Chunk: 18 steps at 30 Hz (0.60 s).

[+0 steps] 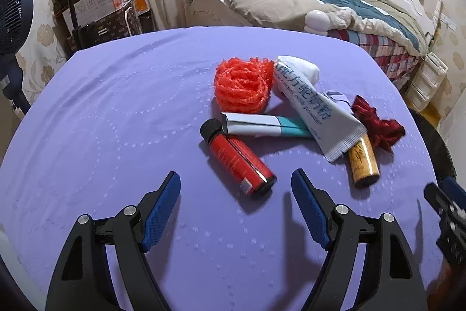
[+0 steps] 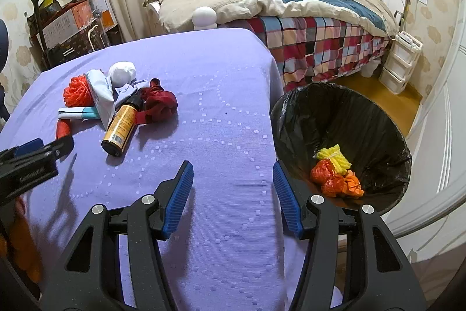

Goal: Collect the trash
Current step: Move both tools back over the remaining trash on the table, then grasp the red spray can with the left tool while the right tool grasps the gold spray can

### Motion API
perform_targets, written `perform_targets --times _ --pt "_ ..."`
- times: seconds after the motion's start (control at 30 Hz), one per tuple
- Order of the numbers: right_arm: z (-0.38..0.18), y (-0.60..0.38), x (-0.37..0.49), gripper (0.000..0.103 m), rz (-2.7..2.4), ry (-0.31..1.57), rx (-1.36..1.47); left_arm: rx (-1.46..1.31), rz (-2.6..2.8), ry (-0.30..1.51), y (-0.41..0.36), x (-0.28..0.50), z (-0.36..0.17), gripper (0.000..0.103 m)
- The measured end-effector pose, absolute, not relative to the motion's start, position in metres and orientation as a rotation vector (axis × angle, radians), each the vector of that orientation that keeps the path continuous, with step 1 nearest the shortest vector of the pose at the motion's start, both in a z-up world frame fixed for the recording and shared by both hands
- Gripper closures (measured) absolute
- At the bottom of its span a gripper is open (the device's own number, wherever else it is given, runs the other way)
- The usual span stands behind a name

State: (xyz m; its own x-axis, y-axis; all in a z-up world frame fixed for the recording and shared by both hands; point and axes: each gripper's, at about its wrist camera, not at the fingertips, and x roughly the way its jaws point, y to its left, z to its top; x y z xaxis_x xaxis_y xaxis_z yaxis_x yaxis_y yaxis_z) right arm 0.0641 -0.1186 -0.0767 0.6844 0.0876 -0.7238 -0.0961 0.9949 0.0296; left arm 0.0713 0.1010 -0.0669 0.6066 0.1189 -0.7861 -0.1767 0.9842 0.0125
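- Both pairs of fingers stand wide apart with nothing between them: the left gripper [image 1: 236, 188] hovers low over the purple surface [image 1: 116, 107], and the right gripper [image 2: 233, 179] hangs above the near edge of that surface, beside the bin.
- Just ahead of the left fingers lies the red bottle [image 1: 237, 158] on its side, black cap pointing away, its base almost between the blue pads.
- Beyond it sits the rest of the heap: a flat blue-and-teal packet [image 1: 262, 126], an orange mesh ball [image 1: 241, 85], a grey-white sachet [image 1: 317, 110] resting over a yellow bottle [image 1: 362, 162], white crumpled paper [image 1: 303, 67] and a dark red rag [image 1: 378, 123].
- To the right of the right fingers, off the surface edge, stands the black-lined trash bin [image 2: 305, 112], with yellow and orange scraps already at the bottom.
- The red bottle looks rigid, smooth and round, so it would likely roll or slip; closing across the middle of the body, square to its long axis, seems safest.
- The yellow bottle should handle the same way, though the sachet lying on it may drag along.
- The mesh ball, rag and paper look light and soft; a pinch into the bulk should hold.
- The flat packet and the sachet are thin and hug the cloth, so an edge or raised fold is probably the best hold.
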Motion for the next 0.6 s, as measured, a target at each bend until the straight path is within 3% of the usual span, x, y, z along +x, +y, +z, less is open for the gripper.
perform_targets --times 0.1,0.43,0.6 --pt "-0.077 -0.118 0.064 0.048 0.107 0.81 -0.012 -0.1 0.179 0.924 0.108 0.077 -0.069 0.027" --pt "-0.078 -0.11 0.06 0.048 0.129 0.809 -0.027 -0.082 0.164 0.909 0.12 0.069 -0.071 0.068" --pt "-0.076 -0.099 0.059 0.048 0.148 0.812 -0.043 -0.083 0.129 0.9 0.128 0.058 -0.071 0.078"
